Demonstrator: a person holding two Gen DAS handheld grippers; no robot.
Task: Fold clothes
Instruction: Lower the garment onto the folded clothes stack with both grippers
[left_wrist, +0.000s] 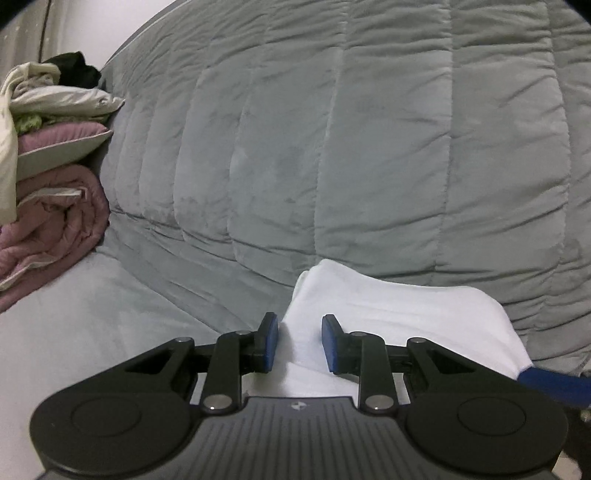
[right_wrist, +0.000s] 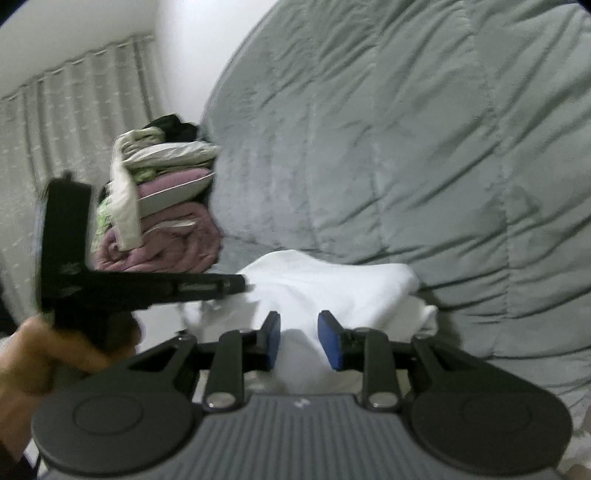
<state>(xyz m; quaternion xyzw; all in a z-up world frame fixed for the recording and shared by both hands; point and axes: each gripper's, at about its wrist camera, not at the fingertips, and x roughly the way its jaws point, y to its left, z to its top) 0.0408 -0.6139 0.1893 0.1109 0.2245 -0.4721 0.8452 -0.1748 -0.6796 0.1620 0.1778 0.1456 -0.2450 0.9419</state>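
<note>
White folded garment, long axis crosswise, on grey quilt

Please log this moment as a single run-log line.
white garment: bunched on grey quilt | left claw: open over garment | right claw: open over garment

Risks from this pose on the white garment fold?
1. Both grippers, left gripper and right gripper, have open fingers with nothing pinched; the white garment may slump out of its fold.
2. The garment sits half on the puffy grey quilt, so a crease may not lie flat.
3. In the right wrist view the left gripper reaches over the garment close by; the grippers may clash.
</note>
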